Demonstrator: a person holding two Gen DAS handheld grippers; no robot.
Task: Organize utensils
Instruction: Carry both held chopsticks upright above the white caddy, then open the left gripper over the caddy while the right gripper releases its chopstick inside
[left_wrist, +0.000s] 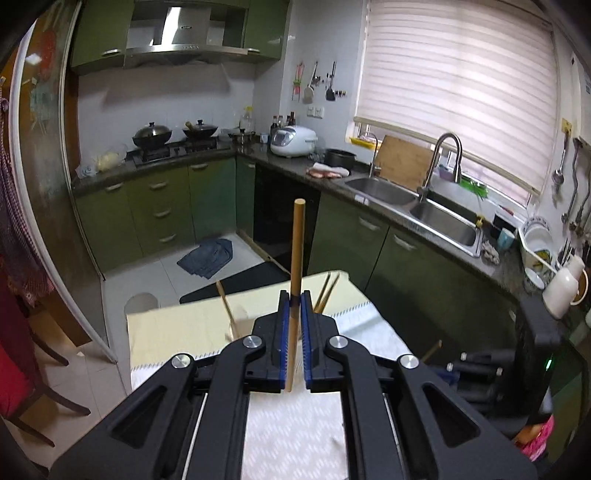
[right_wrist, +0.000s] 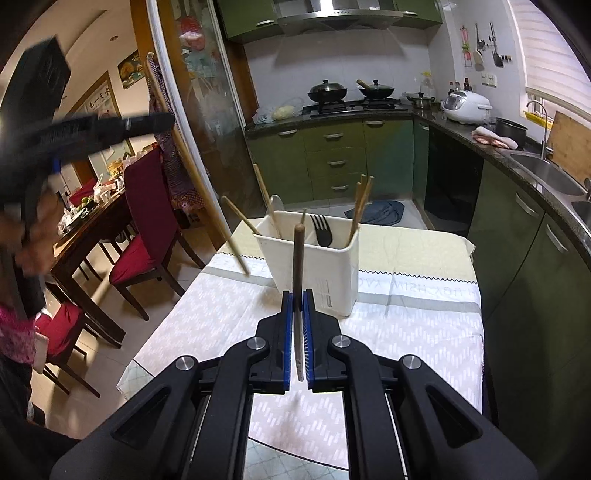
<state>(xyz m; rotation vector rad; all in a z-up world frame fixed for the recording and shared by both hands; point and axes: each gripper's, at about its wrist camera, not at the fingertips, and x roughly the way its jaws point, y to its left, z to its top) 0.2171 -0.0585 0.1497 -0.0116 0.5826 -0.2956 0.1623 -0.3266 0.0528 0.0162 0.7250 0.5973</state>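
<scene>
1. Left wrist view first: my left gripper (left_wrist: 295, 295) has its jaws clamped tight on a light wooden chopstick (left_wrist: 297, 251). It stands nearly upright, with its blunt top poking well above the blue pads (left_wrist: 284, 325) and its lower end hanging out below them.
2. Same view, the worktop (left_wrist: 177, 328) with its pale cloth sits below the gripper. I can just make out a few stick tips (left_wrist: 325, 291) behind the jaws; the holder they're in is mostly hidden here.
3. Right wrist view: my right gripper (right_wrist: 297, 297) is also closed down, this time on a darker brown utensil handle (right_wrist: 298, 266), held upright. I can't tell what kind of utensil it is, only the handle shows.
4. Straight ahead of it is the white utensil holder (right_wrist: 314, 269), standing on the patterned tablecloth (right_wrist: 406, 332). It has compartments, with a black fork (right_wrist: 320, 230) in the middle, tines up, chopsticks leaning in the right-hand part (right_wrist: 360, 206), and more sticks in the left part.
5. The left gripper shows up blurred at the far left of that view (right_wrist: 92, 133), up high, with its chopstick (right_wrist: 236, 236) slanting down beside the holder and not touching it.
</scene>
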